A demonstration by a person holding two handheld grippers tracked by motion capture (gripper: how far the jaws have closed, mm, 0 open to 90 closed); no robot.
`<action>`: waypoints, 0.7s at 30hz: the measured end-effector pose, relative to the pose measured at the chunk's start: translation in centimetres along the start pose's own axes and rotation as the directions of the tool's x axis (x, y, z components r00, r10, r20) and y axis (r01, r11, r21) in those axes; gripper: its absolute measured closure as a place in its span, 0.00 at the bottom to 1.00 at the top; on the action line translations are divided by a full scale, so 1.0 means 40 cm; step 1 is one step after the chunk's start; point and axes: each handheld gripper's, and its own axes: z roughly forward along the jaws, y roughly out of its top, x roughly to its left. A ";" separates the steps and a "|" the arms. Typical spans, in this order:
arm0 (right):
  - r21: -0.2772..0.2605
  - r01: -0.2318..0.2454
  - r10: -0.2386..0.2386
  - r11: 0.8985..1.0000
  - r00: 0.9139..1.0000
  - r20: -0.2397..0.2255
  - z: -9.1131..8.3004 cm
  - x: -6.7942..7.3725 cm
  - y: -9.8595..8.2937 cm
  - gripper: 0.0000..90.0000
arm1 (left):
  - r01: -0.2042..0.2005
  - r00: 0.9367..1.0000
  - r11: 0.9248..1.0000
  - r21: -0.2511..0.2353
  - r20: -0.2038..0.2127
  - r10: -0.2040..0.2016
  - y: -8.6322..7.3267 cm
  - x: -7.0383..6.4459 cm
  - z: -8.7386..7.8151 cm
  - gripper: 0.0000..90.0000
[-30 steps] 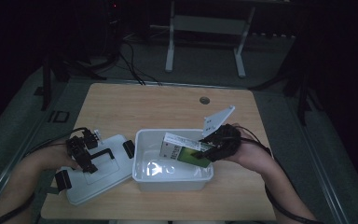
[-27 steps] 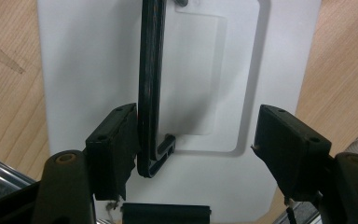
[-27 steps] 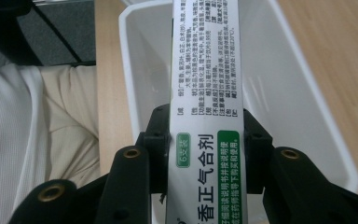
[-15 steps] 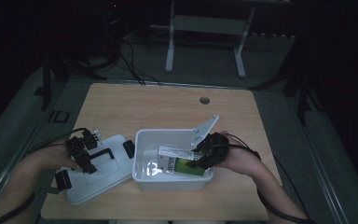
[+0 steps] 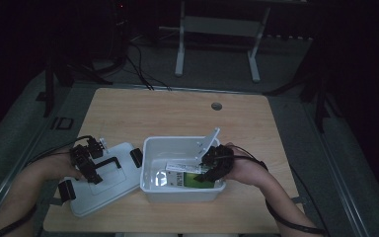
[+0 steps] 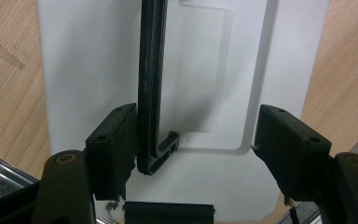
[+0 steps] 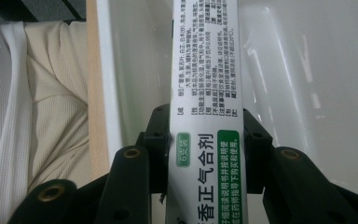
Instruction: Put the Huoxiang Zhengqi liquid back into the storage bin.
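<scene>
Lower centre of the high view: white bin [image 5: 150, 170] on the table [image 5: 168, 111], lid [image 5: 109, 190] lower left. Right gripper [image 5: 211, 167] pinches the medicine box [image 7: 205, 93] low inside the bin, long axis straight ahead of it. Left gripper [image 6: 193, 154] spread over the lid, handle [image 6: 150, 84] against one jaw.

The high view looks down from the near side; both gripper views sit close, sharing its white bin [image 5: 177, 190] and lid [image 5: 109, 187].

Long white-and-green carton [image 7: 206, 116] with printed text, lying flat inside open white plastic bin [image 5: 150, 148]; white lid [image 5: 103, 182] flat on table beside bin.
</scene>
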 end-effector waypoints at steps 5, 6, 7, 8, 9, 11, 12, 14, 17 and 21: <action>0.024 0.000 0.000 1.000 1.000 0.000 0.024 -0.008 -0.002 0.70 | 0.001 1.000 1.000 -0.003 0.001 -0.001 -0.003 0.000 -0.001 0.34; 0.028 -0.004 0.004 1.000 1.000 -0.001 0.028 -0.010 -0.002 0.70 | 0.000 1.000 1.000 -0.001 0.000 0.000 -0.003 0.000 -0.001 0.34; 0.031 -0.008 0.009 0.999 1.000 -0.001 0.033 -0.012 -0.002 0.70 | 0.001 1.000 1.000 0.000 -0.001 -0.001 -0.003 0.000 -0.001 0.34; 0.038 -0.007 0.007 0.999 1.000 0.000 0.037 -0.014 -0.003 0.70 | 0.000 1.000 1.000 0.000 -0.001 0.000 -0.004 0.001 -0.002 0.34; 0.043 -0.011 0.011 0.999 1.000 -0.001 0.040 -0.015 -0.003 0.70 | -0.001 1.000 1.000 0.000 -0.003 0.001 -0.004 0.001 -0.002 0.34; 0.047 -0.017 0.017 0.999 1.000 -0.003 0.048 -0.019 -0.004 0.70 | 0.002 1.000 1.000 0.000 -0.002 -0.002 -0.004 0.001 -0.002 0.34; 0.048 -0.017 0.017 0.999 1.000 -0.007 0.051 -0.021 -0.004 0.70 | 0.000 1.000 1.000 0.000 -0.005 0.000 -0.004 0.001 -0.002 0.34; 0.050 -0.020 0.021 0.999 1.000 -0.010 0.058 -0.023 -0.005 0.70 | -0.002 1.000 1.000 -0.003 -0.006 0.002 -0.004 0.001 -0.001 0.34; 0.060 -0.022 0.022 0.998 1.000 -0.008 0.065 -0.026 -0.006 0.70 | -0.005 1.000 1.000 0.002 -0.015 0.005 -0.003 0.000 0.003 0.34; 0.085 -0.028 0.029 0.996 0.999 -0.014 0.086 -0.032 -0.010 0.70 | -0.004 1.000 1.000 0.003 -0.012 0.004 -0.001 -0.002 0.005 0.34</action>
